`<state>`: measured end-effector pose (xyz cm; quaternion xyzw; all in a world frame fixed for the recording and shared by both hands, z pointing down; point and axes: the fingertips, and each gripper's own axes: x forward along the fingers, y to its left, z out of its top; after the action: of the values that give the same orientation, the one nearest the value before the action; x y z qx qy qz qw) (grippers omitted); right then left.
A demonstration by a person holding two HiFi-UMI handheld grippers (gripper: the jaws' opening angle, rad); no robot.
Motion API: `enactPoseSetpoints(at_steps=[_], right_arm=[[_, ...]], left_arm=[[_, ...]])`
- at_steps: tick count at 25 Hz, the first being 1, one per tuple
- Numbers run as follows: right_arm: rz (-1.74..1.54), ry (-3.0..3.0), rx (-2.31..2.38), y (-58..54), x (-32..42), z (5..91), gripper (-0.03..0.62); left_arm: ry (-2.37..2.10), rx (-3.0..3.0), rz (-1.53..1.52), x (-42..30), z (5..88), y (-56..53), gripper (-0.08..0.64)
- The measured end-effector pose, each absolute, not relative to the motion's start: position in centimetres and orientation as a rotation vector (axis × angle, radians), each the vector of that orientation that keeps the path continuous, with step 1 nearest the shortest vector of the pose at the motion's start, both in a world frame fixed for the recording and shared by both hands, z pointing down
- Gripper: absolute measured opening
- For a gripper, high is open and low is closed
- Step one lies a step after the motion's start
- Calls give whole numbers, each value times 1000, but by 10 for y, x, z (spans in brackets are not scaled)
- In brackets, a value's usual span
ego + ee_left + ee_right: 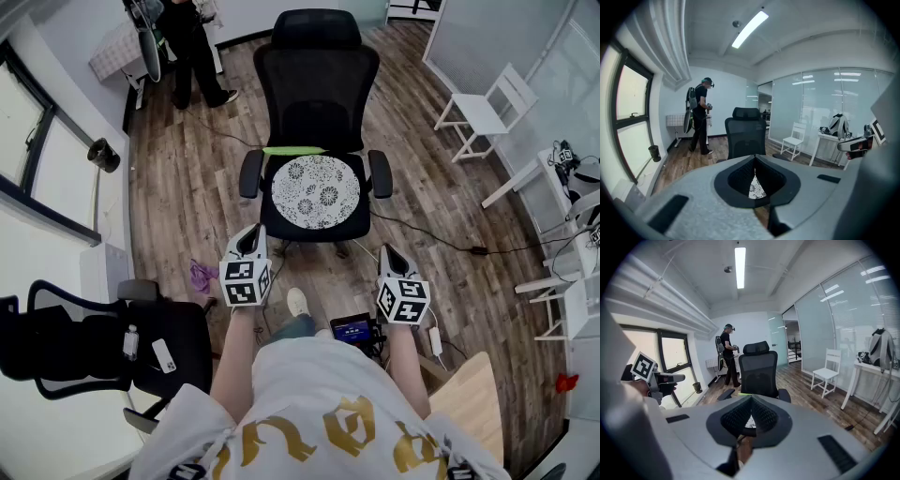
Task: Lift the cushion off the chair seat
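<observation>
A round white cushion point(315, 192) with a dark floral print lies flat on the seat of a black office chair point(316, 84) straight ahead. My left gripper point(252, 234) hangs shut in the air short of the seat's near left corner. My right gripper point(387, 252) is shut too, short of the near right corner. Neither touches the cushion or the chair. In the left gripper view a sliver of the cushion point(757, 188) shows below the closed jaws, with the chair point(746, 133) behind. In the right gripper view the cushion point(750, 422) shows the same way.
A green strip point(292, 150) lies at the back of the seat. A person point(192, 47) stands far left by the wall. A second black chair point(89, 342) is at my left, a white chair point(487, 111) far right. Cables, a purple cloth point(202, 275) and a small device point(353, 328) lie on the wood floor.
</observation>
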<state>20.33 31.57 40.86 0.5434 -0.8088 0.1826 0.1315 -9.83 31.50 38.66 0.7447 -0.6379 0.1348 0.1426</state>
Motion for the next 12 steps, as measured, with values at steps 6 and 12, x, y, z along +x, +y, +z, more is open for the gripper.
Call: enactPoseSetpoints(at_steps=[6,12], right_arm=[[499,-2363,1529,317,197,409,11],[505,-2357,1530,318,202,411,11]], left_arm=[[-1823,2170,413,-91,389,315,11],[-1816,2185,419,-88,385,314,11]])
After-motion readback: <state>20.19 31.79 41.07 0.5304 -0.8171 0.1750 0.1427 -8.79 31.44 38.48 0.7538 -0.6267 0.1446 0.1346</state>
